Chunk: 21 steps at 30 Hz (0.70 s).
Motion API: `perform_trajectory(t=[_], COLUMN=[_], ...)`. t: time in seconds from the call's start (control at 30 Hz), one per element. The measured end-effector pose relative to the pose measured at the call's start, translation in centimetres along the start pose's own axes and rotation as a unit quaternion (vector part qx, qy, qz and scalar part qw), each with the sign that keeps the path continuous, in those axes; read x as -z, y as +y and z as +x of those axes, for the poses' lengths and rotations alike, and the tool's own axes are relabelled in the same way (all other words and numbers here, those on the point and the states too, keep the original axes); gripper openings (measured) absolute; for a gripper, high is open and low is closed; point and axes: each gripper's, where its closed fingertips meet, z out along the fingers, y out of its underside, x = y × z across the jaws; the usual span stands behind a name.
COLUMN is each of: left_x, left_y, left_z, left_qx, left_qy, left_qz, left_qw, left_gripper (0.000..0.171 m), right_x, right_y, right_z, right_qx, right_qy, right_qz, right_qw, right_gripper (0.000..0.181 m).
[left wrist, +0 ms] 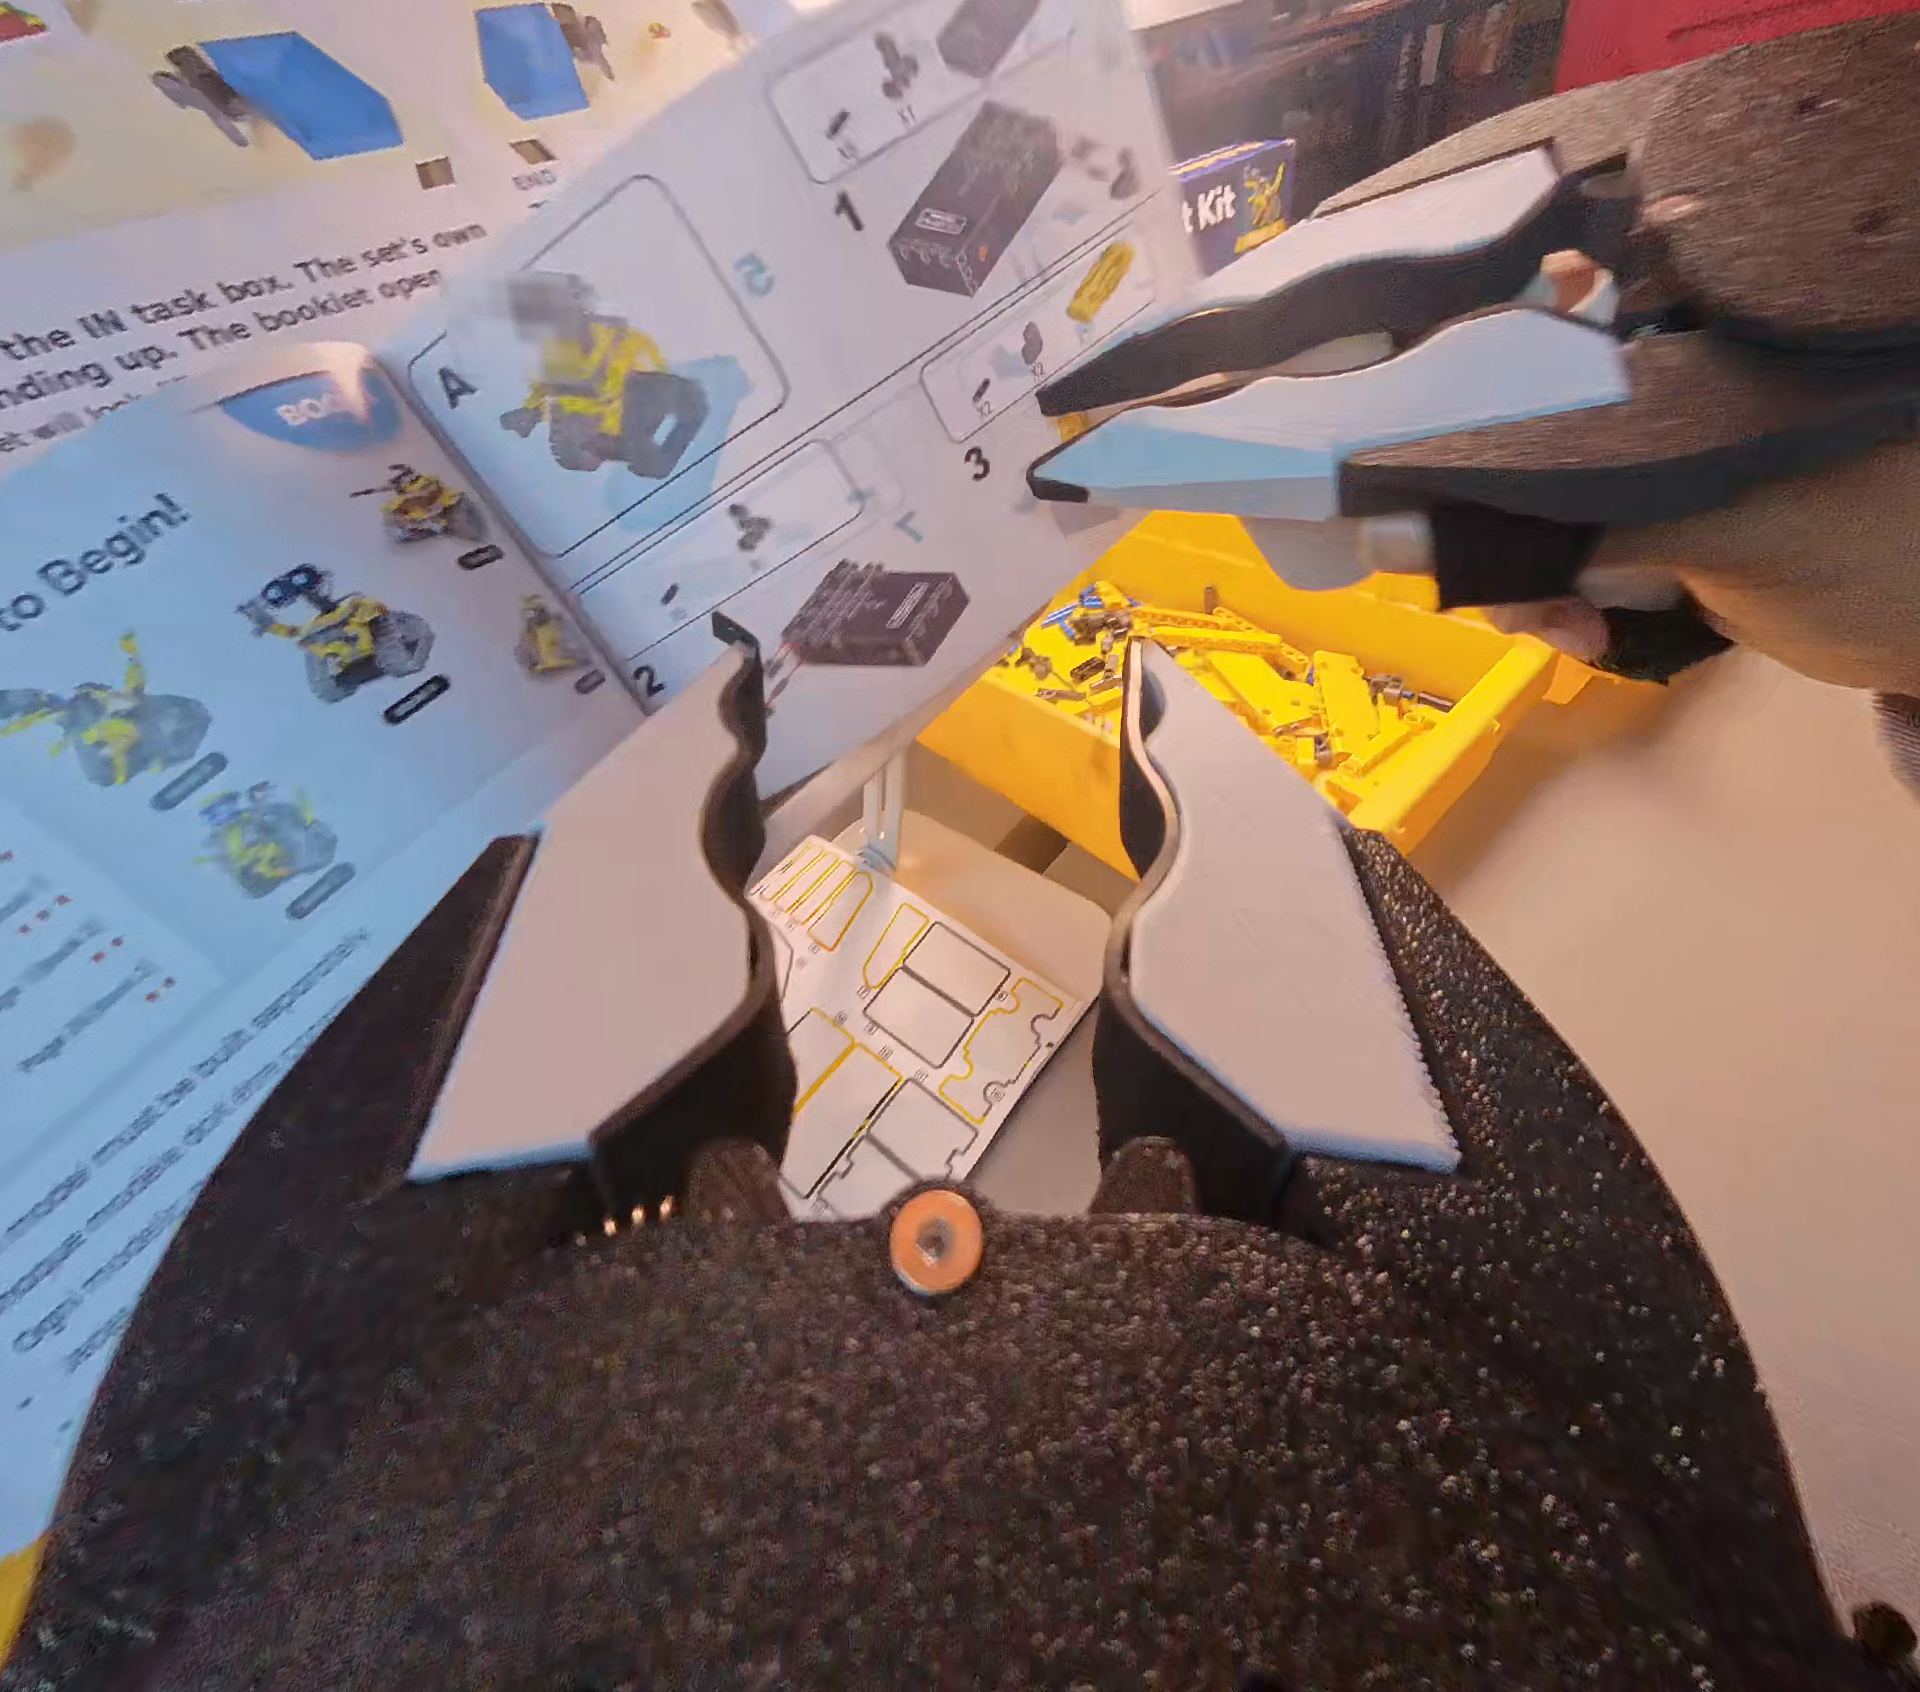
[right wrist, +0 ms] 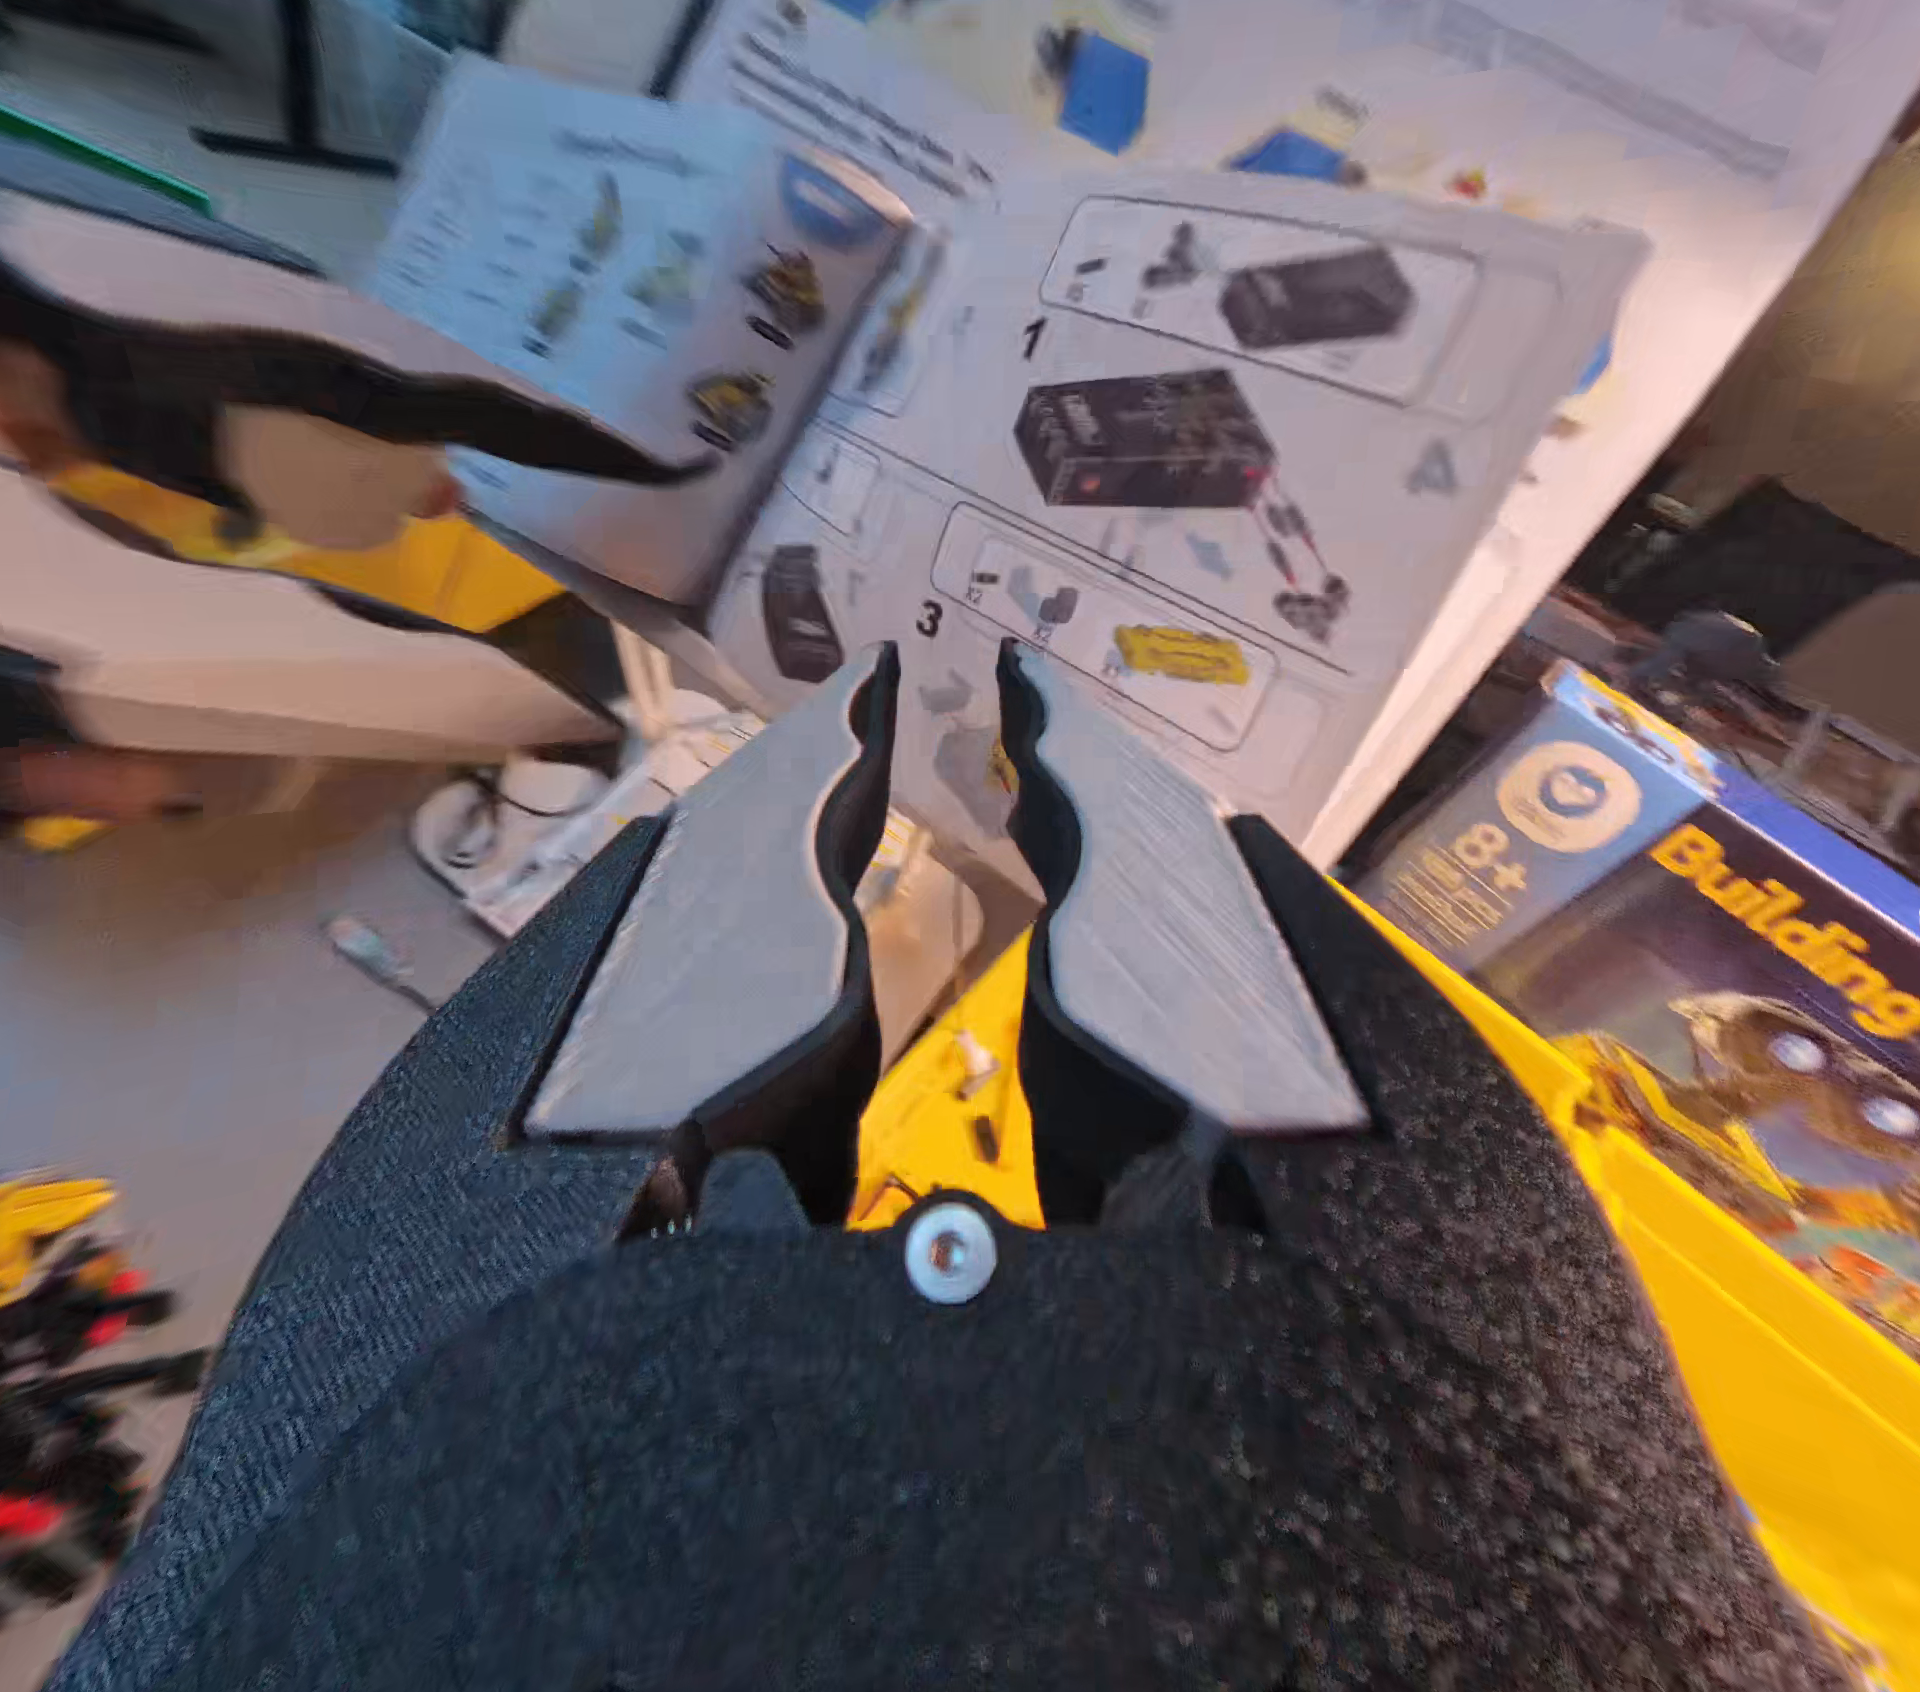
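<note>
Left wrist view. Booklet (left wrist: 727,354), opened to illustrated assembly steps, stood tilted ahead of the left gripper (left wrist: 935,655), whose fingers (left wrist: 623,967) were spread wide with nothing between them; the left fingertip lay at the booklet's lower edge, and contact could not be confirmed. Behind the booklet stood a large printed sheet (left wrist: 312,32) with blue box pictures. Right of the booklet, the right gripper (left wrist: 1049,437) reached in sideways with its tips at the page's right edge; whether it pinched the page could not be told from here. Below the booklet sat a yellow bin (left wrist: 1455,707) of yellow and dark building parts, and nearer the camera a white sheet with yellow outlines (left wrist: 935,998) lay on the pale desk (left wrist: 1662,1123).

Right wrist view. The right gripper (right wrist: 945,655) pointed at the booklet (right wrist: 1195,395), fingers (right wrist: 727,915) slightly parted, the tips just before the page and clamping nothing visible. Left of the booklet, the blurred left gripper (right wrist: 686,463) touched the folded left-hand page. Right of the booklet lay a toy kit box (right wrist: 1662,967); below it, the yellow bin (right wrist: 1714,1227). Blur hid finer detail.
</note>
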Motion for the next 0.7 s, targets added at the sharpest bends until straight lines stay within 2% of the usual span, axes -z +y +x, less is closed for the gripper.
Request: perform_trajectory(t=[0.17, 0.27, 0.33, 0.37, 0.43, 0.5, 0.57, 0.7], left_x=[1.8, 3.3, 4.8, 5.7, 7.6, 9.8, 11.9, 14.9], left_y=[1.9, 1.0, 0.4, 0.2, 0.0, -0.2, -0.4, -0.6], left_z=[-2.6, -2.1, -0.5, 0.6, 3.2, 6.2, 9.1, 12.6], left_qx=[0.014, 0.002, -0.010, -0.013, -0.022, -0.030, -0.042, -0.057], left_qy=[-0.028, -0.008, 0.021, 0.038, 0.076, 0.112, 0.138, 0.156], left_qz=[-0.032, 0.010, 0.047, 0.062, 0.083, 0.104, 0.124, 0.138], left_qw=[0.999, 1.000, 0.999, 0.997, 0.993, 0.988, 0.982, 0.976], left_gripper=[0.070, 0.070, 0.069, 0.070, 0.071, 0.072, 0.070, 0.070], right_x=[-4.2, -3.5, -1.6, -0.1, 3.7, 6.9, 8.6, 10.8], right_y=[5.9, 5.3, 2.2, 0.4, -2.5, -3.5, -3.7, -4.3], right_z=[5.0, 5.0, 2.2, -0.2, -5.9, -10.5, -13.0, -15.7], right_qx=[0.042, 0.027, 0.007, -0.003, -0.013, 0.008, 0.020, 0.009], right_qy=[0.084, 0.086, 0.026, -0.032, -0.158, -0.229, -0.248, -0.277], right_qz=[-0.075, -0.043, 0.042, 0.089, 0.161, 0.188, 0.190, 0.202], right_qw=[0.993, 0.995, 0.999, 0.996, 0.974, 0.955, 0.950, 0.939], right_gripper=[0.032, 0.035, 0.037, 0.036, 0.029, 0.024, 0.016, 0.017])
